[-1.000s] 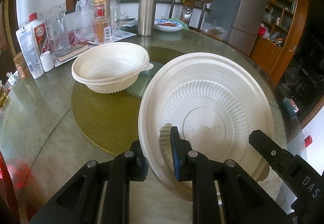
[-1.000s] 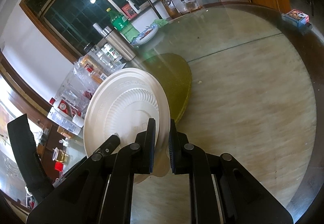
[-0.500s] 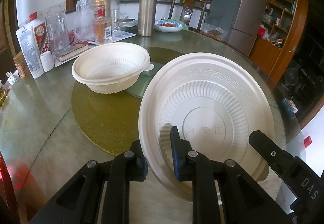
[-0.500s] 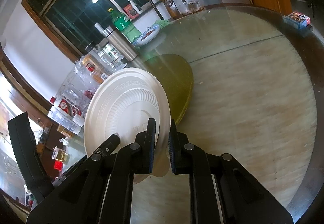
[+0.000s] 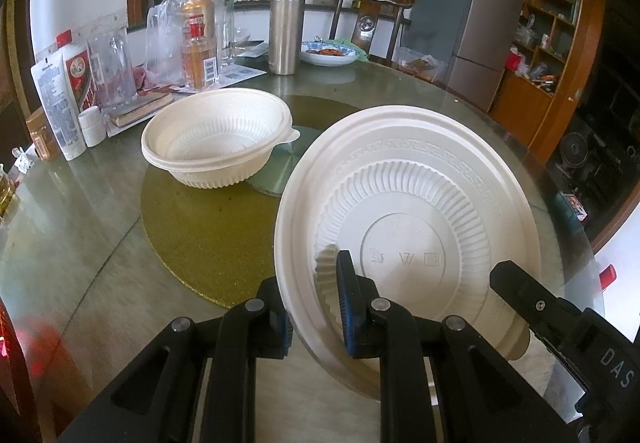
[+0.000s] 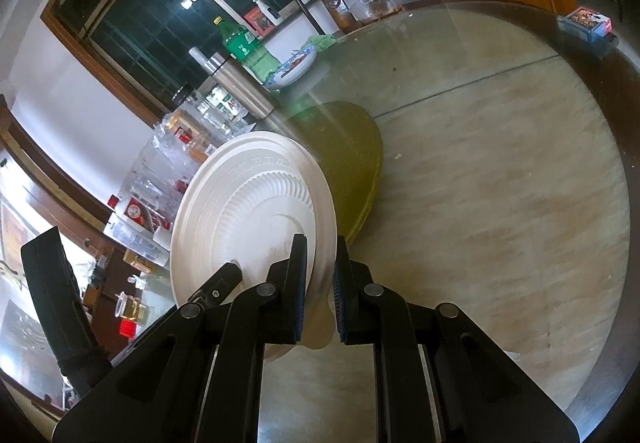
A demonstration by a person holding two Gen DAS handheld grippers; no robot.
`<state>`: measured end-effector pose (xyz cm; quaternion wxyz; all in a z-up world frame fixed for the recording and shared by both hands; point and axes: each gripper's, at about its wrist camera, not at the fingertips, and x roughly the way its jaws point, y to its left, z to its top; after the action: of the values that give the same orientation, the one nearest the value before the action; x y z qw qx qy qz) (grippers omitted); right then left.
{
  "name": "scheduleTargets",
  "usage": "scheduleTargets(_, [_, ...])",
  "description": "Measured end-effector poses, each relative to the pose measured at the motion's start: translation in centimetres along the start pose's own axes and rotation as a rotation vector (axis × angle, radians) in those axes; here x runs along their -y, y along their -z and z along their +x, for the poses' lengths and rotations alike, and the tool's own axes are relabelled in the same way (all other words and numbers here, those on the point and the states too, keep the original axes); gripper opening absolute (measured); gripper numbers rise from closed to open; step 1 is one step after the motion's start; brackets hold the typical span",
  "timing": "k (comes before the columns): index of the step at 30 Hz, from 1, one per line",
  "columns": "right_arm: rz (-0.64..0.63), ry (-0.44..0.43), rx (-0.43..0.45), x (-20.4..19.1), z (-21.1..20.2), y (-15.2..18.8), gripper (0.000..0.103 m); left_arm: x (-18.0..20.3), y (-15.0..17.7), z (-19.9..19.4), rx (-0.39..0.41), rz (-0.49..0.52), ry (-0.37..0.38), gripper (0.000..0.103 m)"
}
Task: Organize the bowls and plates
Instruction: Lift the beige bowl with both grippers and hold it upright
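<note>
1. Above the round glass table (image 5: 60, 243), both grippers hold one white plate (image 5: 408, 211), tilted with its ribbed underside facing the left camera.
2. Left gripper (image 5: 312, 295): jaws clamped on the plate's rim at about 7 o'clock of the plate, one pad on each face.
3. Right gripper (image 6: 320, 275): jaws pinched on the plate (image 6: 248, 211) at its near edge, one finger on the underside, one behind.
4. Toward 11 o'clock from the plate in the left view, white bowls (image 5: 216, 135) sit nested, upright, on the gold disc (image 5: 208, 239), well apart from the plate.
5. A steel flask (image 5: 285, 31) stands at 12 o'clock, across the table; bottles and packets crowd 10 o'clock.
</note>
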<state>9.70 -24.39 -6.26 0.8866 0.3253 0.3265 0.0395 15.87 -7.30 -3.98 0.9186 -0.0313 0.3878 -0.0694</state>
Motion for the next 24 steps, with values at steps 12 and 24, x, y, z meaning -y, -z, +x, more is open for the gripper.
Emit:
scheduleTargets(12, [-0.006,0.015,-0.04,-0.2,1.7,0.7,0.012,-0.5,0.1,0.4,0.004,-0.001,-0.05,0.017])
scheduleTargets(24, [-0.054,0.034,0.026,-1.0,0.5,0.7,0.012,-0.2,0.1,-1.0,0.071,0.017,-0.05,0.017])
